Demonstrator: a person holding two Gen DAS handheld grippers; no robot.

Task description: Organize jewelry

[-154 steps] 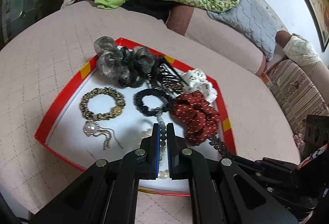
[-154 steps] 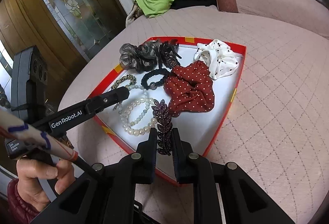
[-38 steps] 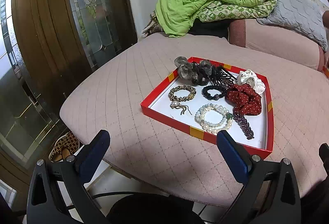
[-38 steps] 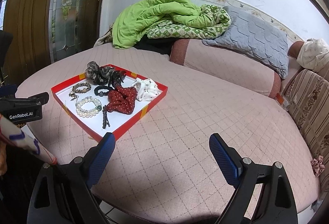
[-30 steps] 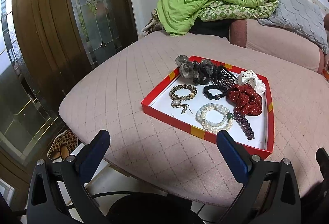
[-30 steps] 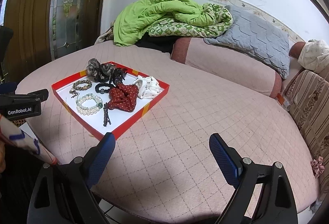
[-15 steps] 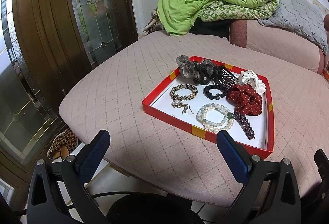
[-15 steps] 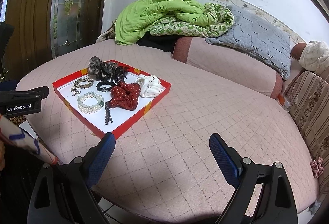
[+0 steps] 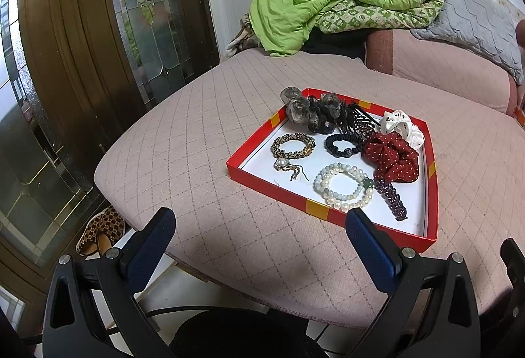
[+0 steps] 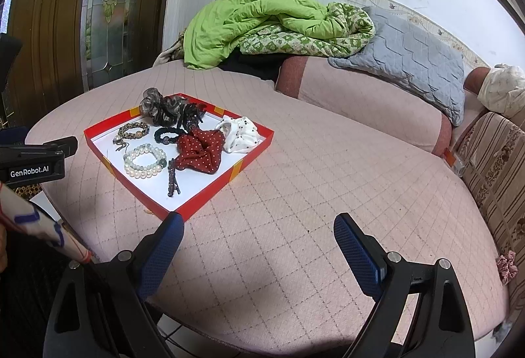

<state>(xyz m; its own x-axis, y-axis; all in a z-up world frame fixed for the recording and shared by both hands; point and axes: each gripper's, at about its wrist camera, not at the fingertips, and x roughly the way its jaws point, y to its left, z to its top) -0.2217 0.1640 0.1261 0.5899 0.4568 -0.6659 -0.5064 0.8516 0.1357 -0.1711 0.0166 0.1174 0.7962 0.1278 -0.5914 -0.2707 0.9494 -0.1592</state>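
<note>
A red-rimmed white tray (image 9: 262, 182) (image 10: 216, 187) sits on a pink quilted table. In it lie a pearl bracelet (image 9: 343, 187) (image 10: 144, 161), a leopard bracelet (image 9: 293, 145), a pearl brooch (image 9: 283, 164), a black hair tie (image 9: 343, 144), a red dotted scrunchie (image 9: 393, 157) (image 10: 200, 151), a white scrunchie (image 9: 402, 128) (image 10: 241, 133), a grey scrunchie (image 9: 300, 108), a black claw clip (image 9: 357, 123) and a dark leaf clip (image 9: 392, 197) (image 10: 172, 180). My left gripper (image 9: 259, 223) is open and empty, near the table's front edge. My right gripper (image 10: 257, 228) is open and empty, right of the tray.
A green quilt (image 9: 328, 7) and a grey cushion (image 10: 413, 62) lie on the sofa behind the table. A wooden glass door (image 9: 98, 46) stands at the left. Slippers (image 9: 101, 228) lie on the floor. A striped chair (image 10: 495, 157) is at the right.
Since about five seconds ago both grippers have opened, let go of the pearl bracelet and the leaf clip, and pulled well back from the tray. Over the last second little has moved.
</note>
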